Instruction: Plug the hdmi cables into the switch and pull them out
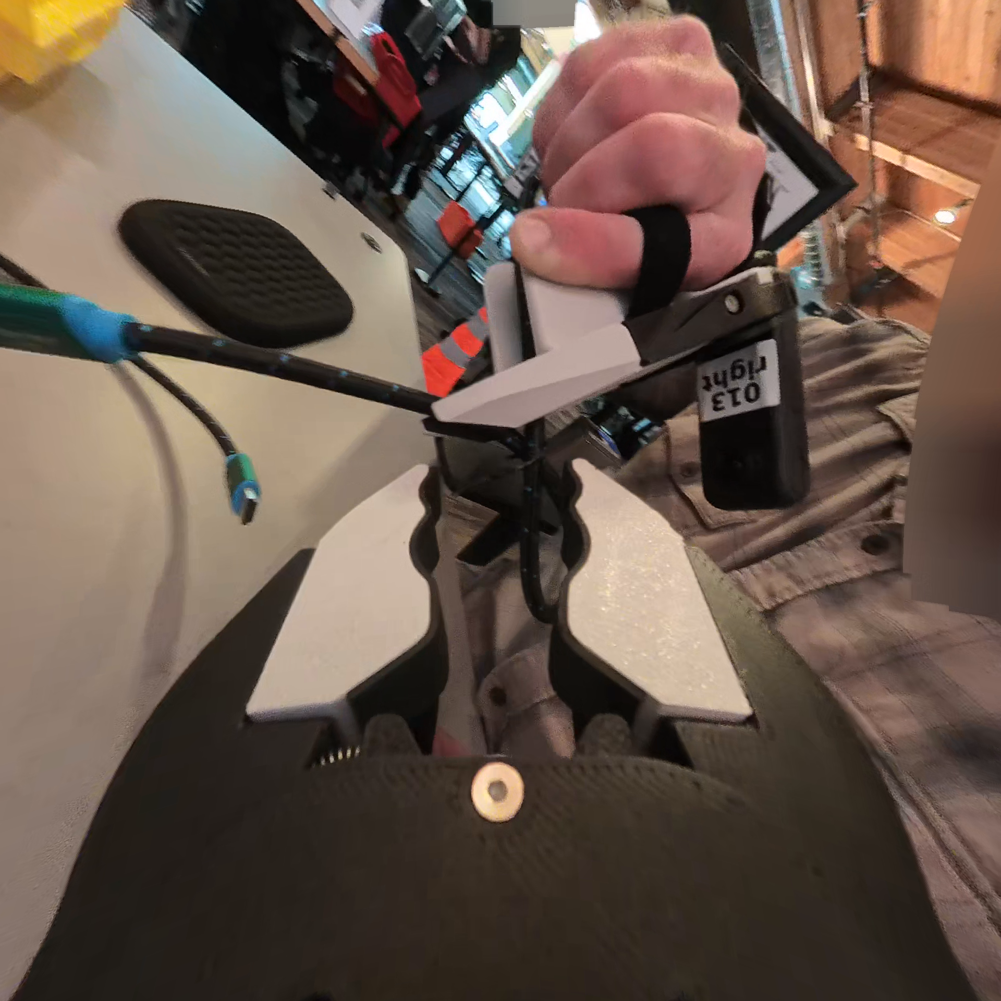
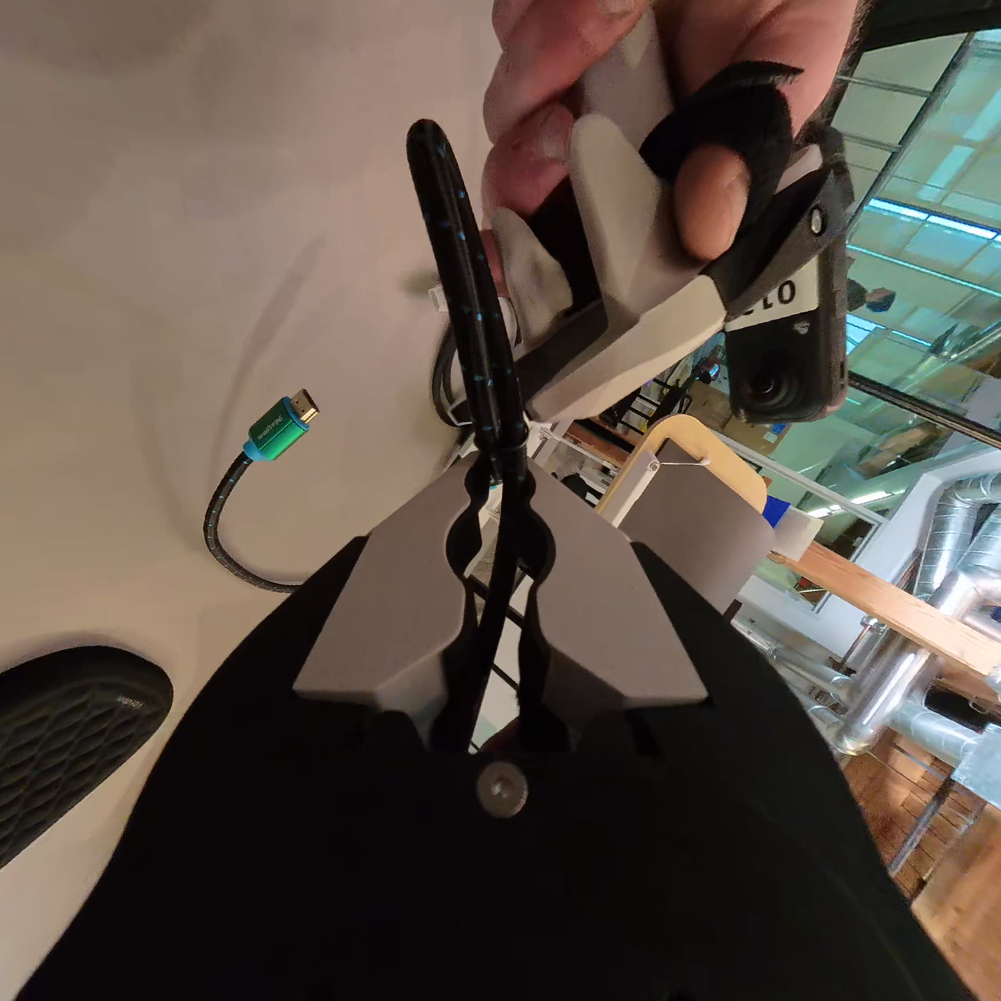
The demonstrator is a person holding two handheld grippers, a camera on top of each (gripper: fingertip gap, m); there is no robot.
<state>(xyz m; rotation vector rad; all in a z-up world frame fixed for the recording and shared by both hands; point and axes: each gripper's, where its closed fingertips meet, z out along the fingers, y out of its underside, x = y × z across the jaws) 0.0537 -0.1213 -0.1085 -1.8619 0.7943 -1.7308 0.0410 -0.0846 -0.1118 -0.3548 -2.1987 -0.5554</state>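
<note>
A black braided HDMI cable with blue flecks runs from a blurred green-and-blue plug at the left edge to my right gripper, which a hand holds above. In the right wrist view my right gripper is shut on the folded cable, whose loop sticks out past the fingertips. My left gripper is open, and a stretch of the cable hangs between its fingers without touching them. A second green plug lies on the white table and also shows in the right wrist view. I cannot make out the switch.
A black textured pad lies on the table, and it also shows in the right wrist view. A yellow object sits at the far corner. The person's shirt fills the right side. The table edge runs close behind the grippers. Only a small space, under 4 cm, lies between the two pairs of fingers.
</note>
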